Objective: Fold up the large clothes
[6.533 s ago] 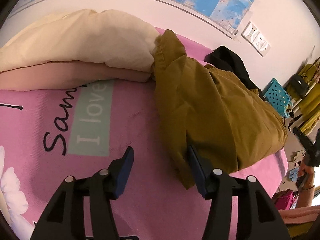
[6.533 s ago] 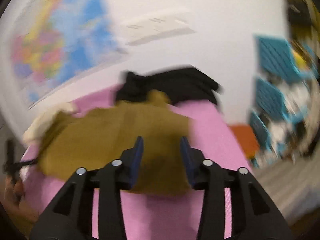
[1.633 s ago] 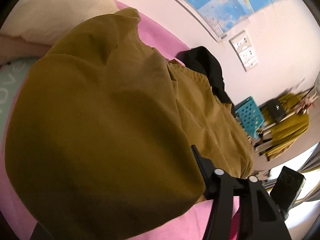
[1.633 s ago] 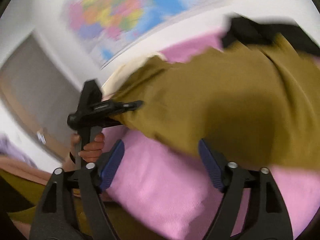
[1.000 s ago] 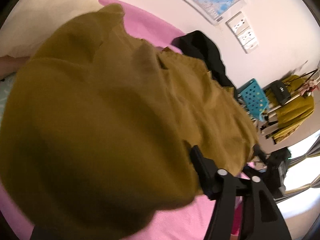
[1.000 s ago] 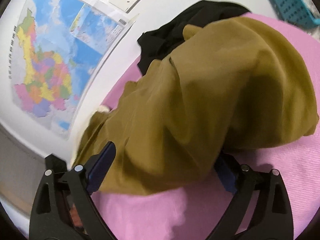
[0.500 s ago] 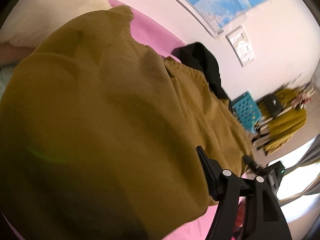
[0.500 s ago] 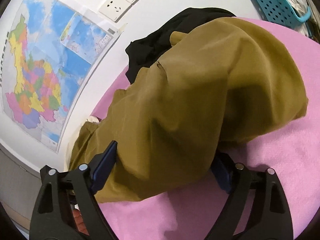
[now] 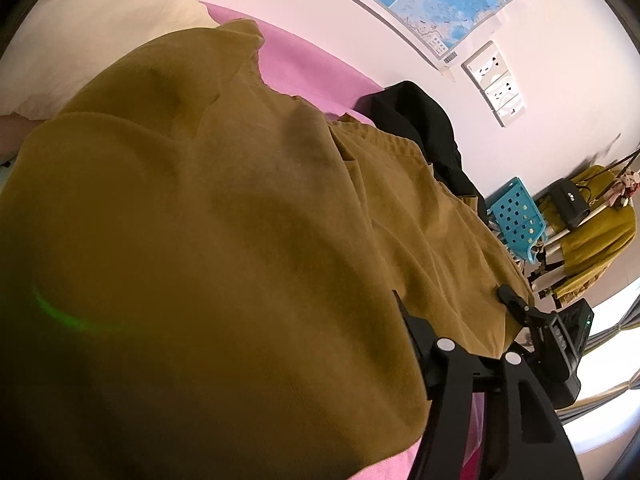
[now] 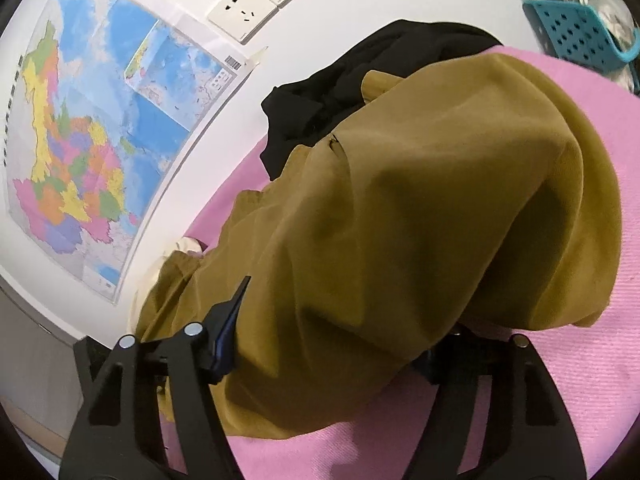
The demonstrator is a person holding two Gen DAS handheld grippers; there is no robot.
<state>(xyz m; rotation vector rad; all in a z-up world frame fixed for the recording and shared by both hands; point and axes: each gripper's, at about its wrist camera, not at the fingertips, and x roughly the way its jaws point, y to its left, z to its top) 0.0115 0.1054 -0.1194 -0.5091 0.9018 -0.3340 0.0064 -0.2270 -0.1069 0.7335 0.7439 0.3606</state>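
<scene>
A large mustard-brown garment (image 9: 224, 216) lies along the pink bed cover (image 9: 304, 64); it also fills the right wrist view (image 10: 420, 216). My left gripper (image 9: 280, 360) is almost buried under the cloth. Only its right finger (image 9: 416, 332) shows, so its jaw state is hidden. My right gripper (image 10: 336, 328) has its fingers spread wide around the garment's near edge. Its left finger (image 10: 228, 328) shows and the right one is partly under cloth. The right gripper also shows in the left wrist view (image 9: 520, 308) at the garment's far end.
A black garment (image 10: 360, 92) lies against the wall behind the mustard one. A cream pillow (image 9: 92, 28) is at the bed's head. Blue perforated baskets (image 10: 576, 28) and a clothes rack (image 9: 592, 232) stand past the bed's foot. A map (image 10: 92, 120) and sockets are on the wall.
The left gripper went from open beside the garment to buried under lifted cloth. The right gripper swung in close, and its fingers now straddle the garment's edge.
</scene>
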